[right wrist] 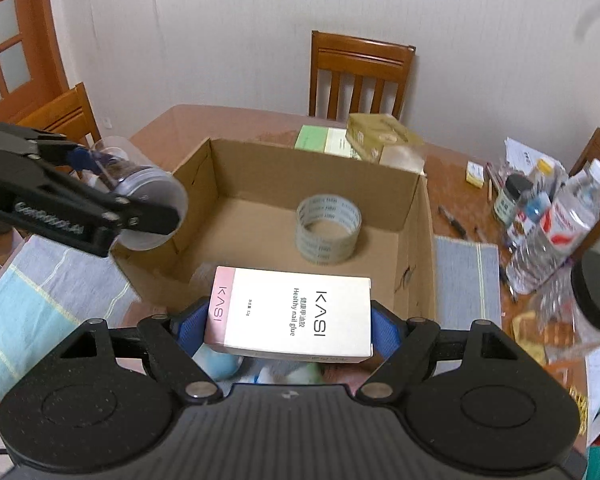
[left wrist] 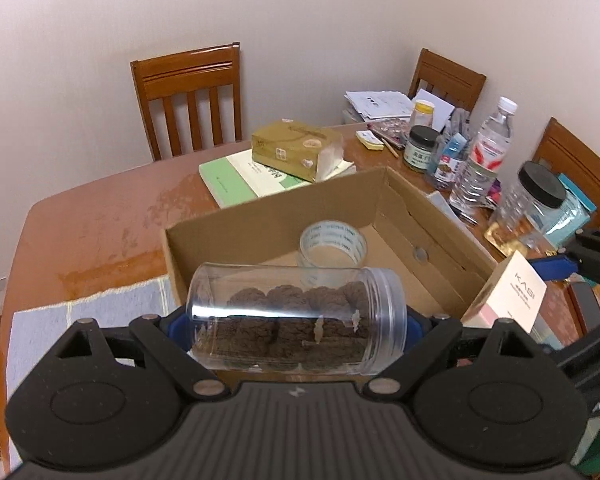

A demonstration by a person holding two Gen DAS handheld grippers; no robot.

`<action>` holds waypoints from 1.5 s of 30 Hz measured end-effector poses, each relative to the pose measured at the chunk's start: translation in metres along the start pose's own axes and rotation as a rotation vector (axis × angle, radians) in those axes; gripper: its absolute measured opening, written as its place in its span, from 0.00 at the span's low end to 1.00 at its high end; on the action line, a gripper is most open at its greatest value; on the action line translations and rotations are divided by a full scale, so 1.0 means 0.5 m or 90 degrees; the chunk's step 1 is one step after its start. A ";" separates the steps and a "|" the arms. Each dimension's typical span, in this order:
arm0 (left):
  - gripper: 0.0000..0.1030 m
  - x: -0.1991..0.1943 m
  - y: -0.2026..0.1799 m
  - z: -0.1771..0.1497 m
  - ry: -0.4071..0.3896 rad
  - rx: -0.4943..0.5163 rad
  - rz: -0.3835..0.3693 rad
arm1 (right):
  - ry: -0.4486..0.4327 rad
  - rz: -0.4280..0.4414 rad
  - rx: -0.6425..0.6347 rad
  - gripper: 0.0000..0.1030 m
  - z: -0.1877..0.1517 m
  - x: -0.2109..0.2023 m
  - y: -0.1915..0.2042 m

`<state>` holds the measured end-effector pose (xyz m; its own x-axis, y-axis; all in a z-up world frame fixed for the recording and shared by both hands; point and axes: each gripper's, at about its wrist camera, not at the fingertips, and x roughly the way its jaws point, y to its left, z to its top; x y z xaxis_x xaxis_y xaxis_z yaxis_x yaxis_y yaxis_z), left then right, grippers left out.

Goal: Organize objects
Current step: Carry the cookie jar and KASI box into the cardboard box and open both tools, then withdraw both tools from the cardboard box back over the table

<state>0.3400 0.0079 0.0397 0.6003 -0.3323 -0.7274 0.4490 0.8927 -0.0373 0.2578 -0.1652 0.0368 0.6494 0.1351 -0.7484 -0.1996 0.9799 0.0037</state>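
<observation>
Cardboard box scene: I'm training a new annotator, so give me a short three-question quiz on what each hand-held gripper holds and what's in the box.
1. True or false: the left hand-held gripper holds a clear jar of brown pieces lying on its side.
2. What does the right hand-held gripper hold? A) a water bottle B) a white KASI nail glue box C) a tissue pack
3. Name the one thing lying inside the cardboard box.

Key:
1. True; its lidless mouth points sideways.
2. B
3. A roll of clear tape, on the box floor.
</observation>
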 end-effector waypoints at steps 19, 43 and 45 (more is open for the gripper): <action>0.90 0.157 0.007 0.032 0.060 -0.025 0.023 | 0.023 0.000 0.000 0.97 0.040 0.096 -0.054; 0.97 0.063 0.017 0.008 0.023 -0.043 0.074 | 0.010 -0.002 0.039 1.00 0.006 0.084 -0.060; 0.97 0.048 0.013 -0.008 0.021 -0.046 0.077 | 0.010 -0.008 0.048 1.00 -0.008 0.079 -0.058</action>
<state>0.3549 0.0070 0.0193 0.6241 -0.2116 -0.7521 0.3256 0.9455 0.0041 0.2862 -0.1889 0.0045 0.6397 0.1216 -0.7590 -0.1359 0.9897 0.0440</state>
